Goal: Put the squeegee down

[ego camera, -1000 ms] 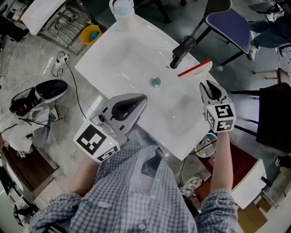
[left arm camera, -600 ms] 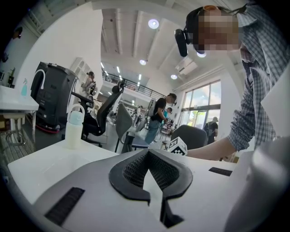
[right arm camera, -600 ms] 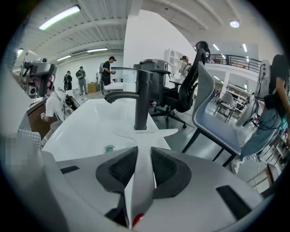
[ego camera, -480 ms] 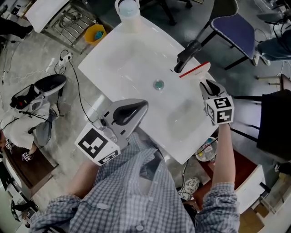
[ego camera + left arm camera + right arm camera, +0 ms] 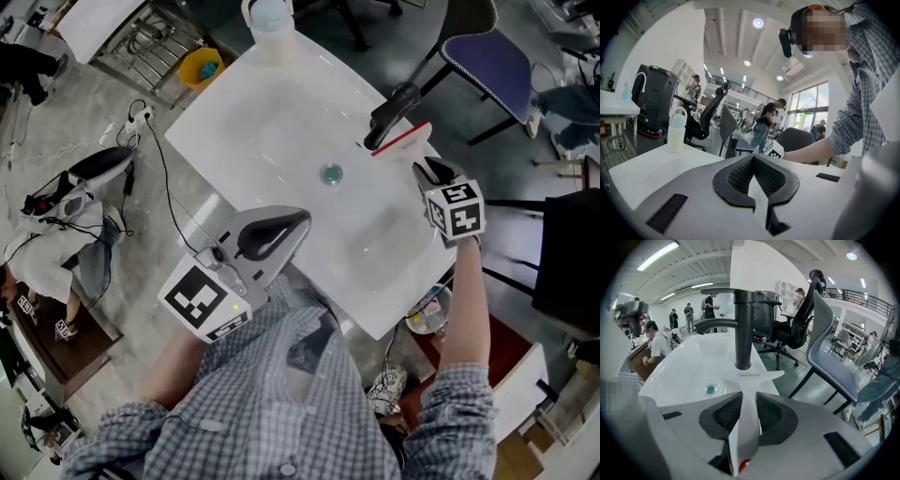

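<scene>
Squeegee (image 5: 401,142), pinched by its handle in my right gripper (image 5: 428,170), hangs beside the faucet (image 5: 392,108) over the sink (image 5: 272,131) edge. I should lay it flat before spreading the jaws. My left gripper (image 5: 295,221) is closed and empty.

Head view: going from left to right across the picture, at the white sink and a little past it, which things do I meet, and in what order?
left gripper → drain → black faucet → right gripper → blue chair. The squeegee overlaps the faucet, so it is left out.
</scene>
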Demonstrator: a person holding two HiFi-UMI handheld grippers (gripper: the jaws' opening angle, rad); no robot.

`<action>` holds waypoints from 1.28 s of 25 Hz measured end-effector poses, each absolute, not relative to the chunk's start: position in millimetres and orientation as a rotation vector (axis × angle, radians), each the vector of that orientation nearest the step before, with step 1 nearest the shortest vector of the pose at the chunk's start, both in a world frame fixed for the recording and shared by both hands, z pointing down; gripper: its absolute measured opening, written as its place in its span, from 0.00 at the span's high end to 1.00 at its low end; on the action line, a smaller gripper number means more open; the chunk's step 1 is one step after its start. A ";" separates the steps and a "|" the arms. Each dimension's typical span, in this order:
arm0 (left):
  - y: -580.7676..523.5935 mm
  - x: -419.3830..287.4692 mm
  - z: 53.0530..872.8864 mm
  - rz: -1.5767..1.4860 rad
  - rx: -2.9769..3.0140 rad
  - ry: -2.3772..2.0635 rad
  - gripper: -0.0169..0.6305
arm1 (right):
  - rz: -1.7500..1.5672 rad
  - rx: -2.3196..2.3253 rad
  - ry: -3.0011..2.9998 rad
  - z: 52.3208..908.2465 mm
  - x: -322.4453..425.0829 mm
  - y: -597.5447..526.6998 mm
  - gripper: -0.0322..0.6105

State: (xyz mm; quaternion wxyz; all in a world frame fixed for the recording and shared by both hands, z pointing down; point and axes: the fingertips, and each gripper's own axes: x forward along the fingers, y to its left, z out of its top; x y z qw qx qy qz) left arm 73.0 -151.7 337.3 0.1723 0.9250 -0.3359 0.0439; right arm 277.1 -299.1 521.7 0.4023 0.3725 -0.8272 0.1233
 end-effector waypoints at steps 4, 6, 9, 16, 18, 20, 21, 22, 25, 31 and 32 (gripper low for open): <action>-148.8 75.1 337.1 0.142 2.637 -0.950 0.96 | 0.290 0.897 -2.037 529.3 280.6 -300.7 0.81; -148.1 74.6 337.3 0.148 2.637 -0.951 0.96 | 0.280 0.885 -2.020 530.8 281.7 -300.8 0.81; -148.0 72.7 338.1 0.151 2.633 -0.955 0.96 | 0.280 0.883 -2.001 533.7 283.2 -300.1 0.81; -149.2 71.4 336.0 0.142 2.635 -0.957 0.96 | 0.294 0.912 -1.995 532.3 285.0 -298.4 0.81; -149.7 72.1 335.0 0.145 2.642 -0.953 0.96 | 0.312 0.943 -1.996 529.0 287.0 -298.7 0.76; -150.3 73.2 333.0 0.148 2.652 -0.945 0.96 | 0.333 0.991 -2.010 522.7 290.2 -299.4 0.75; -150.4 73.8 332.0 0.147 2.656 -0.941 0.96 | 0.343 1.015 -2.021 519.0 291.7 -299.3 0.75; -150.3 74.7 331.4 0.146 2.659 -0.937 0.96 | 0.352 1.036 -2.032 515.5 293.4 -298.3 0.75; -149.3 77.8 330.9 0.146 2.668 -0.925 0.96 | 0.366 1.098 -2.055 506.0 301.3 -292.7 0.75; -149.4 77.7 331.7 0.151 2.680 -0.914 0.96 | 0.372 1.230 -2.107 482.0 309.0 -277.0 0.75; -149.1 78.0 331.8 0.152 2.683 -0.913 0.96 | 0.365 1.258 -2.108 477.3 310.3 -273.0 0.76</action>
